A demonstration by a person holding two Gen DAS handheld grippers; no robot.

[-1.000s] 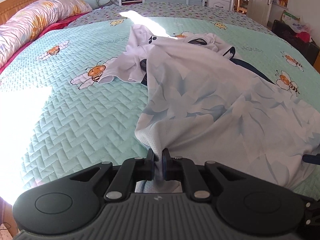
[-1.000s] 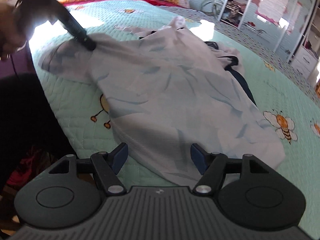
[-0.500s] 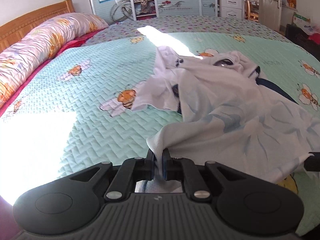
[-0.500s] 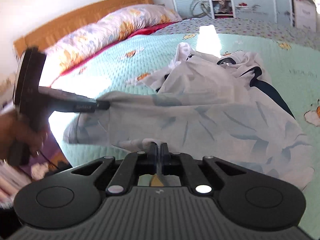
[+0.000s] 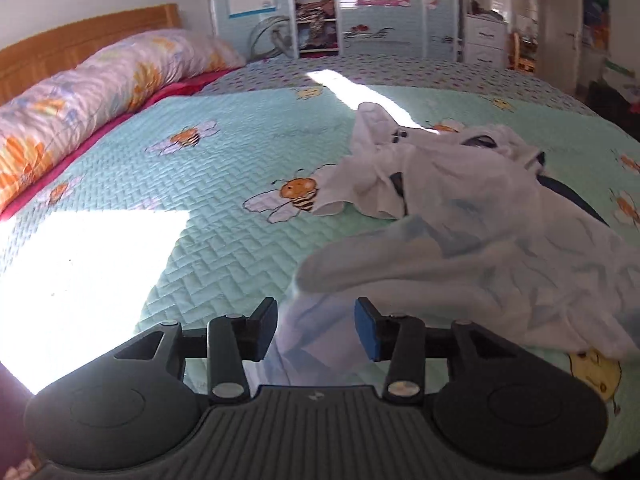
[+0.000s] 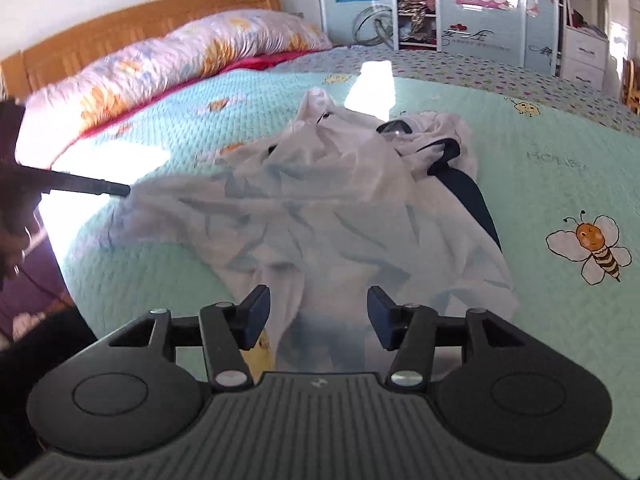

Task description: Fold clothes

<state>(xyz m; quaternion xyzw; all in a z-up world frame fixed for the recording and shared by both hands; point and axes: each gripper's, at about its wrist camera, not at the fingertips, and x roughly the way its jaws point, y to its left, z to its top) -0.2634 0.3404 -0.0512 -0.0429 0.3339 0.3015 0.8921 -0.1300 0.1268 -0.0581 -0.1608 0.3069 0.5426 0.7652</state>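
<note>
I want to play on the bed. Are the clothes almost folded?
Not yet. Nothing looks folded: the pale shirt lies crumpled on the bee bedspread, with a white garment bunched behind. Both the left gripper and right gripper are opening, cloth loose between their jaws. All the folding remains.

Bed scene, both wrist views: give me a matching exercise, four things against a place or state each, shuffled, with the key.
Things:
1. pale blue leaf-print garment
2. long floral pillow
3. mint quilted bee bedspread
4. wooden headboard

Place or state:
A. covers the mattress, under the clothes
B. crumpled, lying ahead of both grippers
C. upright against the wall, behind the pillow
D. lies along the head of the bed

Pairs: 1-B, 2-D, 3-A, 4-C
</note>
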